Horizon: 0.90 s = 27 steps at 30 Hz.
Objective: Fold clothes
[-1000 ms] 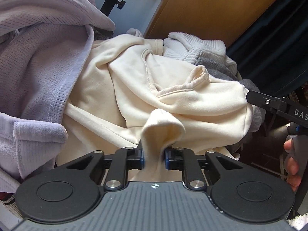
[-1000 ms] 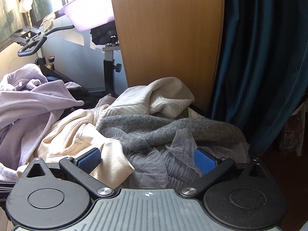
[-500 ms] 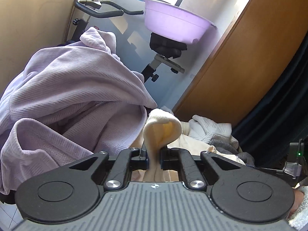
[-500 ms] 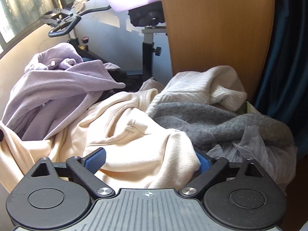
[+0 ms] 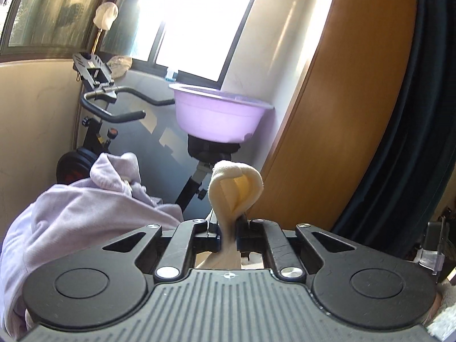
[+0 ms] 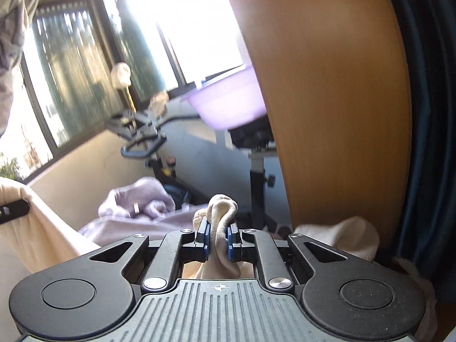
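Gripping a bunched fold of the cream sweatshirt (image 5: 234, 188), my left gripper (image 5: 228, 238) has its jaws pinched tight on the cloth, which balloons up in a rounded loop just past the fingertips, toward 12 o'clock in the left wrist view. My right gripper (image 6: 219, 240) is likewise clamped on a fold of cream fabric (image 6: 221, 213), its blue pads (image 6: 205, 239) pressing the cloth from both sides, with a small knot of it poking up above them. At 9 o'clock in the right wrist view a broad sheet of the same cream cloth (image 6: 37, 233) hangs beside a black gripper finger (image 6: 12, 210) at the edge of the picture.

At 9 o'clock from my left gripper lies a heaped lilac ribbed garment (image 5: 71, 222); the right wrist view shows it too, at 11 o'clock past the fingers. A white knitted garment (image 6: 344, 236) sits low at 3 o'clock from my right gripper, against the foot of a wooden panel (image 6: 336, 99). Dark blue curtain (image 5: 413, 128) hangs right of that panel. Beyond the clothes stands an exercise bike (image 5: 105, 108) with a purple plastic basin (image 5: 219, 114) resting on its saddle, under a bright window (image 5: 199, 22). The right wrist view is blurred in the background.
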Motion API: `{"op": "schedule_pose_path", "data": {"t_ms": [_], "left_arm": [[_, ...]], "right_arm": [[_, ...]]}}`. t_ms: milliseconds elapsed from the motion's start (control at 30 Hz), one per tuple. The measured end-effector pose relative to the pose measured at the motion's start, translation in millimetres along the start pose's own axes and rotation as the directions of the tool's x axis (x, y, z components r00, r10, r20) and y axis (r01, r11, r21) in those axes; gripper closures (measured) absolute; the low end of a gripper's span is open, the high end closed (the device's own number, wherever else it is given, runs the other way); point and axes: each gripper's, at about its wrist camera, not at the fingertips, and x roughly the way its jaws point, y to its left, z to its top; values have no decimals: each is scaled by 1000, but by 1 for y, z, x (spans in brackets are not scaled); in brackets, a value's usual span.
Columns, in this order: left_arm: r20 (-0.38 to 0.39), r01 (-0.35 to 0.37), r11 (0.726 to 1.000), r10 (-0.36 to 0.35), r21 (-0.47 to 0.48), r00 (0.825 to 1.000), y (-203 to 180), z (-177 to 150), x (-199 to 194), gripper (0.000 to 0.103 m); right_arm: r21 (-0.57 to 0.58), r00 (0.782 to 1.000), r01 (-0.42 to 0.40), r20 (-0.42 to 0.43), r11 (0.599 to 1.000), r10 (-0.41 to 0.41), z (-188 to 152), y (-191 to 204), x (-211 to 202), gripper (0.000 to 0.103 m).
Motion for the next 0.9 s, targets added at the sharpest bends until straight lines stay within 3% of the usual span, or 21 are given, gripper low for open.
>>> {"op": "schedule_pose_path", "data": {"t_ms": [167, 300, 400, 567, 633, 733, 800, 900], "left_arm": [[92, 33, 999, -32, -7, 995, -6, 26, -20, 99], [82, 76, 995, -81, 58, 993, -29, 26, -24, 99], [44, 58, 993, -63, 106, 997, -40, 15, -15, 99], [-139, -7, 1000, 3, -28, 990, -9, -28, 18, 98], [-225, -60, 996, 44, -62, 973, 9, -52, 30, 98], [-356, -100, 992, 66, -79, 932, 29, -85, 51, 95], [-428, -120, 991, 84, -59, 900, 38, -105, 65, 83], [-472, -114, 993, 88, -27, 877, 41, -124, 81, 43]], "right_arm": [[6, 971, 0, 239, 1000, -2, 46, -3, -37, 93], [59, 951, 9, 309, 998, -27, 64, -18, -46, 93], [19, 967, 17, 253, 1000, -21, 56, -26, -33, 93], [-27, 996, 31, 79, 999, -29, 15, -34, -3, 92], [-52, 998, 63, 6, 997, -63, -4, -37, 9, 92], [-64, 990, 85, -110, 994, -92, -24, -42, 21, 92], [-52, 981, 100, -162, 994, -107, -34, -46, 27, 91], [-52, 971, 119, -203, 991, -128, -47, -37, 30, 90]]}}
